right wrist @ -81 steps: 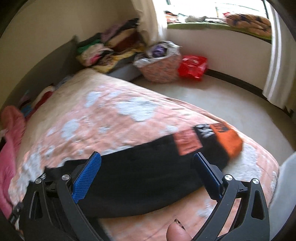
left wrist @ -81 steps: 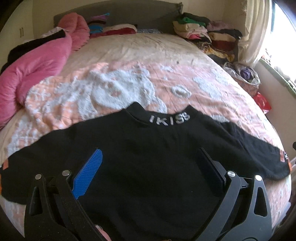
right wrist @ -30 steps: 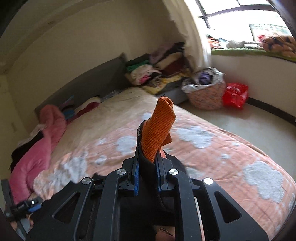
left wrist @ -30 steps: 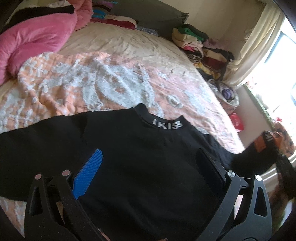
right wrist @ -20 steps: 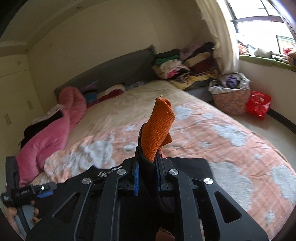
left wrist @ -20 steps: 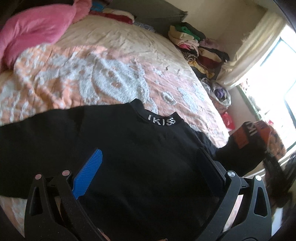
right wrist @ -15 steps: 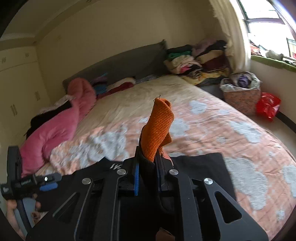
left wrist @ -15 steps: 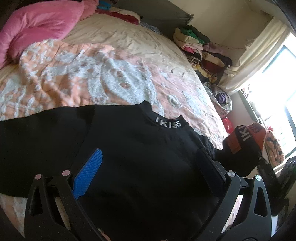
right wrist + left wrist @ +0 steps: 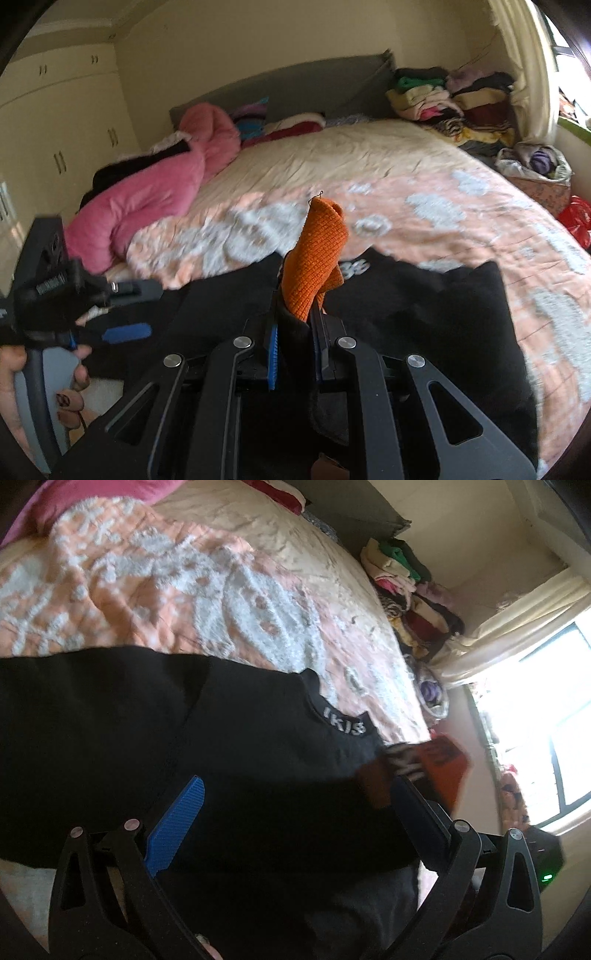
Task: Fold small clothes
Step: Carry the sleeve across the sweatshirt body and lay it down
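A black sweater (image 9: pixel 229 760) with lettering on its collar (image 9: pixel 345 725) lies spread flat on the near end of a bed (image 9: pixel 369 158), over an orange-and-white quilt (image 9: pixel 155 590), as the first fold gets under way. The right hand-held gripper (image 9: pixel 295 332) is clamped on the sweater's orange cuff (image 9: pixel 316 254), which stands up between its closed blue-padded jaws, the sleeve lifted clear and held over the sweater's body just short of the collar. The left hand-held gripper (image 9: pixel 295 823) hovers over the sweater's body with its jaws wide apart, gripping nothing. The step in hand appears to be folding the right sleeve inward across the chest; the next move likely calls for laying the cuff flat on the body below the collar and releasing it, then taking the opposite sleeve the same way. A pink coat (image 9: pixel 155 195) lies beyond the sweater, toward the headboard.
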The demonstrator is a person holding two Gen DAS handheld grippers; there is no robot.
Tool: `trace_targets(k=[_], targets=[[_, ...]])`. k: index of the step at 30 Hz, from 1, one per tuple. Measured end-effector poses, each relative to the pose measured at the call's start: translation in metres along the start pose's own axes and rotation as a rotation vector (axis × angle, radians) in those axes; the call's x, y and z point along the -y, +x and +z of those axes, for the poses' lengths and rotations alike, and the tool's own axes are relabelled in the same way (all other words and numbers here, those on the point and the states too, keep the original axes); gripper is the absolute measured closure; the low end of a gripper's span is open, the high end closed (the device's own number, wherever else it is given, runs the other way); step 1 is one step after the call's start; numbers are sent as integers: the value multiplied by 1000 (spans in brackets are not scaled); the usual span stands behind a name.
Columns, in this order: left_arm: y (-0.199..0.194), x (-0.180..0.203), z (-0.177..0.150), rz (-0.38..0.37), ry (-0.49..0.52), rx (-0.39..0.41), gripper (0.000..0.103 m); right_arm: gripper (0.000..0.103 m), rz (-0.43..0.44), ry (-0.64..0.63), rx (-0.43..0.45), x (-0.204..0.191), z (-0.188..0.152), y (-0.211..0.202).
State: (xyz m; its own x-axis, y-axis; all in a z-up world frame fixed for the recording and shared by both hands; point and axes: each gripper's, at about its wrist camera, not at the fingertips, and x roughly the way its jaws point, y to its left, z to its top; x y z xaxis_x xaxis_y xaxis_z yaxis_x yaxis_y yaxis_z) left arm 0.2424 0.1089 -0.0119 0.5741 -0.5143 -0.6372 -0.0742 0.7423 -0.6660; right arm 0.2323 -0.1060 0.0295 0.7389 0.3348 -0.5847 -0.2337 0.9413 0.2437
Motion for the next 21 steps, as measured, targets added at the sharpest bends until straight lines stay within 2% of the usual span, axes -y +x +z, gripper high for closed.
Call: trace_targets(k=[1, 4, 7, 9, 13, 17, 20, 21], targets=[[2, -2, -1, -24, -11, -2, 8, 90, 0, -4, -14, -3, -3, 5], [8, -3, -3, -29, -14, -14, 8, 87, 26, -8, -58, -13, -15, 18], [15, -2, -6, -31, -8, -33, 9, 77, 59, -10, -84, -17, -22, 21], [17, -3, -7, -35, -7, -40, 9, 54, 96, -13, -105, -19, -26, 17], [21, -3, -9, -36, -2, -42, 10, 52, 140, -31, -140, -21, -36, 7], [27, 0, -13, 11, 32, -47, 13, 48, 164, -14, -167, -15, -49, -9], [31, 3, -16, 35, 59, -57, 20, 47, 162, 8, -162, -6, -53, -23], [33, 4, -17, 56, 74, -55, 26, 47, 157, 16, -159, -2, -54, -28]])
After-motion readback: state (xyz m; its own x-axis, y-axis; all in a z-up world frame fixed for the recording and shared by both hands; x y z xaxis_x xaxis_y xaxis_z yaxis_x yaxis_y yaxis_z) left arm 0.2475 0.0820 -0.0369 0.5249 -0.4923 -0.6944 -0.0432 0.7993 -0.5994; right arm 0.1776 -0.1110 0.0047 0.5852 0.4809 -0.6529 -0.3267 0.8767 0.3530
